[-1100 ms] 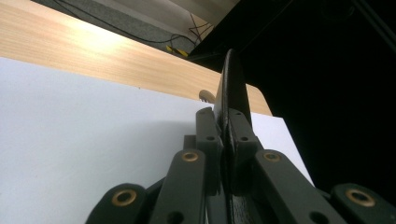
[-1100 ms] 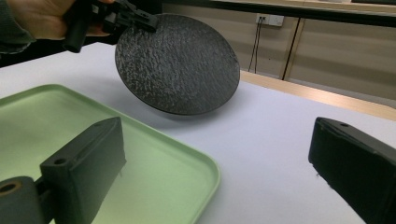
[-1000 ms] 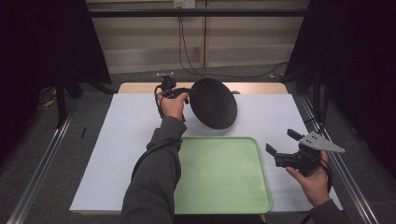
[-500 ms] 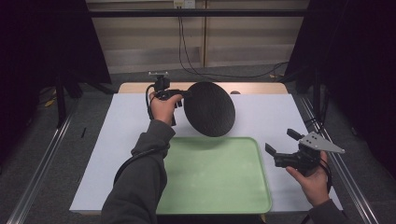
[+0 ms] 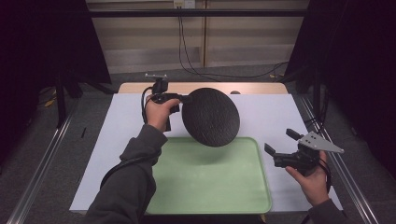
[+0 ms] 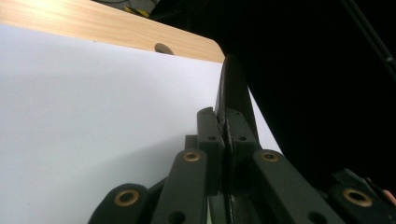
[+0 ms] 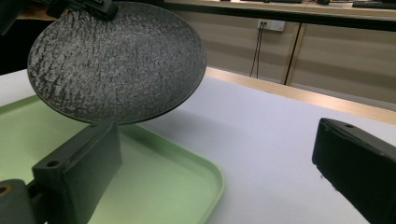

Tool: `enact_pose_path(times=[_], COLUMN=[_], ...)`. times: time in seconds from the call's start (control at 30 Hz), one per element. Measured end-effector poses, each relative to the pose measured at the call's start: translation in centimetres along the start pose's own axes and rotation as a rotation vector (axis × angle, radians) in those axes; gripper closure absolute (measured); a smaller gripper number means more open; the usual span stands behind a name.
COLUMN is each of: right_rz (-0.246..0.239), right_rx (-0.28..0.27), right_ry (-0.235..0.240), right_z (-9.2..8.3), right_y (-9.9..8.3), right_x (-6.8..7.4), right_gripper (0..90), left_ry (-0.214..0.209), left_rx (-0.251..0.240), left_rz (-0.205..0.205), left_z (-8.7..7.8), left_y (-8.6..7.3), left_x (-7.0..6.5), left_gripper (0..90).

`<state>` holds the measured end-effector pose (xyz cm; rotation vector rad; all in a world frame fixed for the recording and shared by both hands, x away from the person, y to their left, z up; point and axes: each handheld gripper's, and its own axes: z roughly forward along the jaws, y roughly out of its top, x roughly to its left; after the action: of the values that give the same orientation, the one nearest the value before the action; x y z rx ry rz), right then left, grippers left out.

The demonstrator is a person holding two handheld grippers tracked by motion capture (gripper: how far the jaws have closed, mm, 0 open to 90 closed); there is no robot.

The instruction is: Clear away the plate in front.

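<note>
Round black textured plate [image 5: 211, 116], tilted in the air above green tray [image 5: 210, 186].

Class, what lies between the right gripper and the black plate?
Nothing solid: air over the green tray's corner separates right gripper from black plate, seen in high view.

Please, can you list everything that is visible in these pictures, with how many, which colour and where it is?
plate: one, black, rough surface, held tilted in the air over the far edge of the tray
tray: one, light green, near middle of the table
white sheet: one, covers most of the table
table: one, light wood, bare at its far edge
left gripper: one, black, shut on the plate's rim
right gripper: one, black, open, in the air to the right of the tray
</note>
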<state>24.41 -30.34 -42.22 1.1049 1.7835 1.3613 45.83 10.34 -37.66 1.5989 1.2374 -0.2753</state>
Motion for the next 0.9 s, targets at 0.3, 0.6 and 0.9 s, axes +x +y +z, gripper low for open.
enact_pose_path(times=[0.3,0.6,0.9], right_rz=[0.002,-0.002,-0.004], right_rx=[-0.002,-0.002,-0.001], right_ry=[-0.003,-0.004,-0.006], right_z=[-0.1,0.0,0.0], right_y=[0.0,0.0,0.0], right_x=[-0.1,-0.1,-0.1], right_gripper=[1.2,1.4,1.4], left_ry=[-0.032,-0.044,-0.056], left_rx=[0.034,0.077,0.112], left_rz=[0.013,0.053,0.063], left_z=[-1.1,-1.7,-2.1], left_y=[-0.8,-2.0,-3.1], left_x=[-0.4,-1.0,-1.4], left_gripper=[87.2,86.9,86.8])
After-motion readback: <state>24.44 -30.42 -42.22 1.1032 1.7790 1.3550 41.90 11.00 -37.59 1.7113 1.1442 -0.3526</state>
